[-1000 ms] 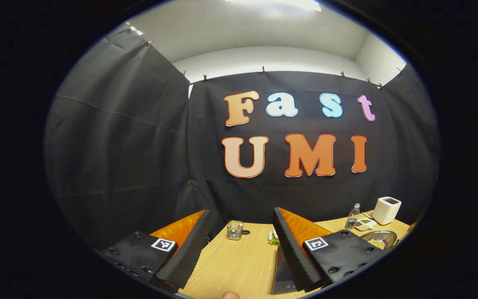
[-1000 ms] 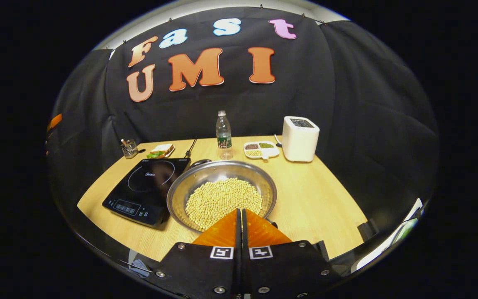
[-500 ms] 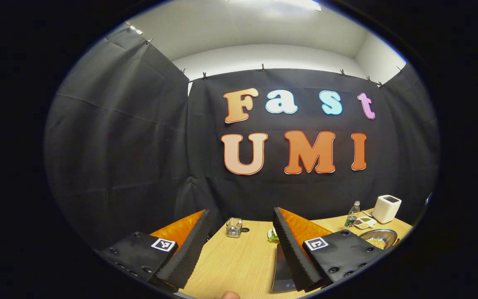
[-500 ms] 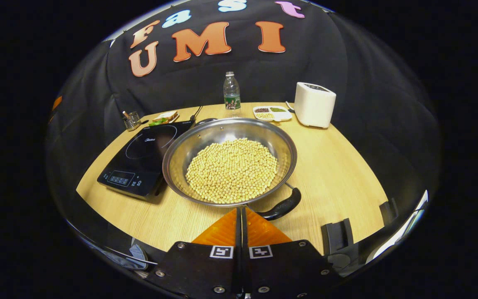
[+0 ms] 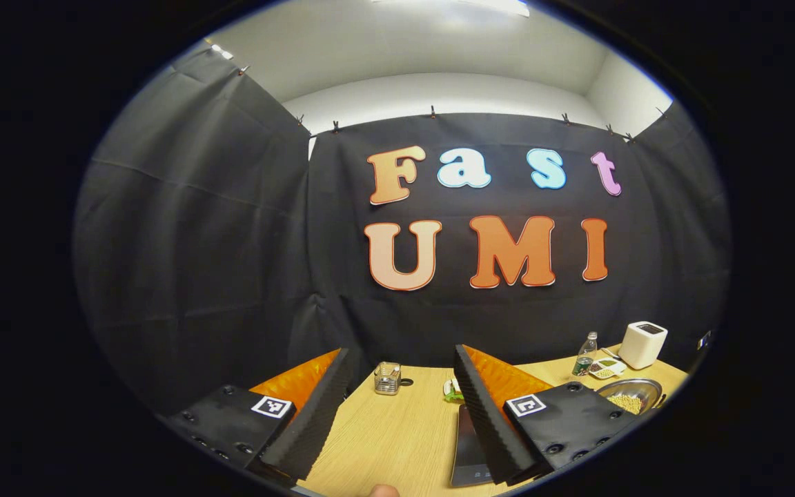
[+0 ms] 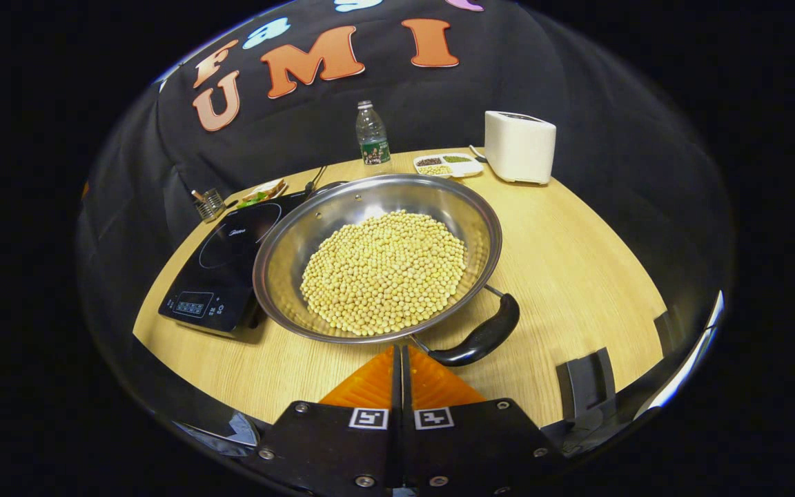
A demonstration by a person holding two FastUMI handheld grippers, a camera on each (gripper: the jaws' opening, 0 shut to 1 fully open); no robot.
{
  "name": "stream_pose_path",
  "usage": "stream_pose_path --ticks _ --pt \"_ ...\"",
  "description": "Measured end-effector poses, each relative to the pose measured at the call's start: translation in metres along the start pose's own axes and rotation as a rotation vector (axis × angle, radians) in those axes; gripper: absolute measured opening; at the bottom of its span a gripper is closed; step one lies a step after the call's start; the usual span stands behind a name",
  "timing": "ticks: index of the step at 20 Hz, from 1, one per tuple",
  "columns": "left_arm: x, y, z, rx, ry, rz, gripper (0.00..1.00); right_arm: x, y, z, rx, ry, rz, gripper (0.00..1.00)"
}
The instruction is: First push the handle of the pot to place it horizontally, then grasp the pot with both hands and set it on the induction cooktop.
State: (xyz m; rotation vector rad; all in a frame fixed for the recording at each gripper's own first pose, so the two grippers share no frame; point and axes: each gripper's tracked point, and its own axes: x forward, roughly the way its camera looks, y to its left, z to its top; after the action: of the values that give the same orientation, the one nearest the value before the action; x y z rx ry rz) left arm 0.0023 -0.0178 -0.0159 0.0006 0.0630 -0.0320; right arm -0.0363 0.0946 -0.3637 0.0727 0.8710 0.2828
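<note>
Pot (image 6: 377, 259) sits on the table (image 6: 563, 262) as the landmark, a wide steel pan heaped with pale beans (image 6: 384, 273). Its dark handle (image 6: 480, 338) juts from the near rim toward the right, angled rather than level with the table's front edge. Just left of the pot, touching or nearly touching its rim, lies the cooktop (image 6: 221, 266), flat and bare on top. Behind the pot stand a bottle (image 6: 372, 134), a divided dish (image 6: 447, 165) of grains, and farther right a white box-shaped appliance (image 6: 519, 146). Behind the cooktop lie a sandwich plate (image 6: 263, 193) and a small wire holder (image 6: 210, 203).

Right gripper (image 6: 401, 359) points at the pot's near rim, just left of the handle, its two fingers pressed flat together with nothing between them. Whether the tips touch the rim or the handle cannot be told.

Left gripper (image 5: 397, 386) is held well left of the pot, above the table, aimed mostly at the booth wall. Its fingers stand wide apart and hold nothing. In the left gripper view the pot (image 5: 629, 395) shows small at the far right, with the bottle (image 5: 584, 354), dish (image 5: 606, 368) and appliance (image 5: 642, 344) behind it. Between the fingers lie the holder (image 5: 387, 378) and bare table (image 5: 397, 435); an edge of the cooktop (image 5: 470, 449) shows beside the right finger.
</note>
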Motion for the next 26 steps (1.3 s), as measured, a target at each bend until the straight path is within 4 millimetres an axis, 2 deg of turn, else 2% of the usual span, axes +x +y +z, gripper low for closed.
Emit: stream_pose_path --ticks 14,26 --pt "0.015 -0.010 -0.009 -0.003 0.021 0.003 0.99 0.021 -0.038 0.021 0.046 -0.002 -0.062 0.00" --pt "0.029 -0.038 -0.020 0.013 0.039 -0.032 0.99 0.046 -0.072 0.045 0.094 -0.016 -0.121 0.00"
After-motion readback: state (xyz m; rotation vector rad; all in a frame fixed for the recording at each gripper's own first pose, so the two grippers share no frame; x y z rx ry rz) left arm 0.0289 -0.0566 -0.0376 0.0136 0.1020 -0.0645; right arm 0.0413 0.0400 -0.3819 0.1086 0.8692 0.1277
